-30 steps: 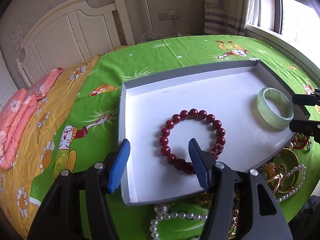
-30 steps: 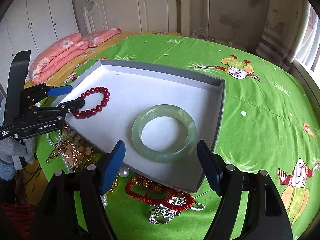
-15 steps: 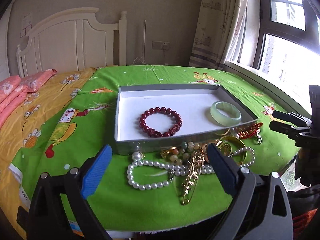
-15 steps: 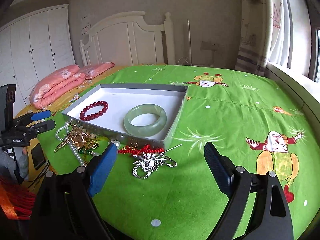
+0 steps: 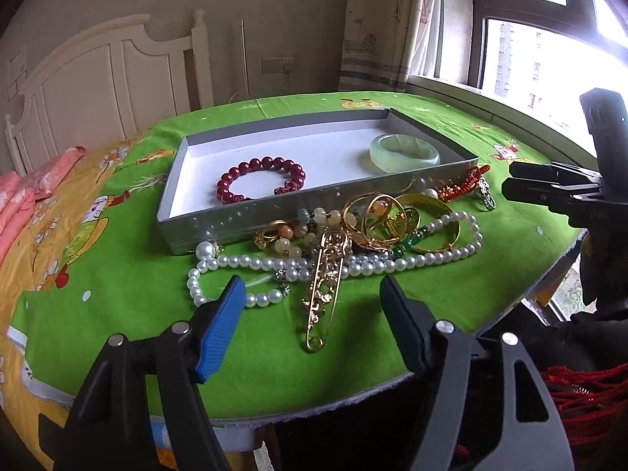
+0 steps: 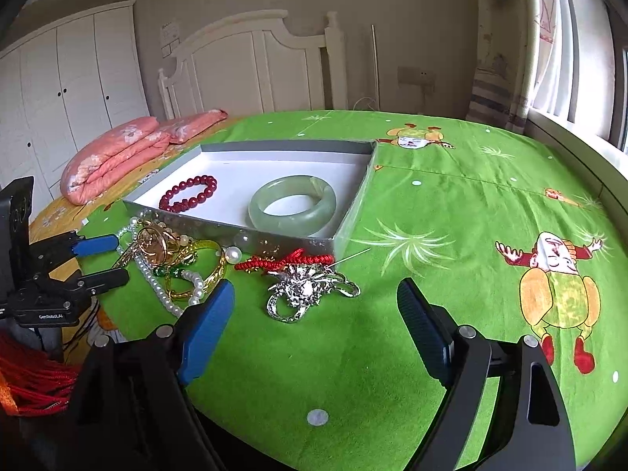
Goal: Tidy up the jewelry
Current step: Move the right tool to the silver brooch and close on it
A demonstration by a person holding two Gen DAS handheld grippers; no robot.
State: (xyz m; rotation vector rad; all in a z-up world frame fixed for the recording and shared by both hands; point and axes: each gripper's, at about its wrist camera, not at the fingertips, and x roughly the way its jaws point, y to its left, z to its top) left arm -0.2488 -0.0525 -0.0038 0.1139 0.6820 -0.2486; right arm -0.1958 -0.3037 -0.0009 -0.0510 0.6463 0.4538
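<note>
A grey tray (image 5: 235, 221) (image 6: 353, 208) on the green bedspread holds a red bead bracelet (image 5: 261, 178) (image 6: 188, 193) and a pale green jade bangle (image 5: 404, 153) (image 6: 292, 204). In front of it lie a pearl necklace (image 5: 306, 265) (image 6: 157, 286), a gold pin (image 5: 325, 290), gold rings and a gold bangle (image 5: 428, 216) (image 6: 204, 271), a red cord piece (image 5: 461, 186) (image 6: 286, 261) and a silver brooch (image 6: 308, 292). My left gripper (image 5: 312, 329) is open and empty, just short of the gold pin. My right gripper (image 6: 314, 329) is open and empty, just short of the brooch.
The bed's near edge (image 5: 314, 412) runs just under both grippers. Pink pillows (image 6: 117, 153) and a white headboard (image 6: 251, 66) are at the far side. A window (image 5: 549, 59) is to the right. Red tassel threads (image 5: 581, 396) hang by the hands.
Both grippers have pulled back from over the tray to the near edge of the bed. The loose jewelry pile is now in front of them. Both stay open and empty.
</note>
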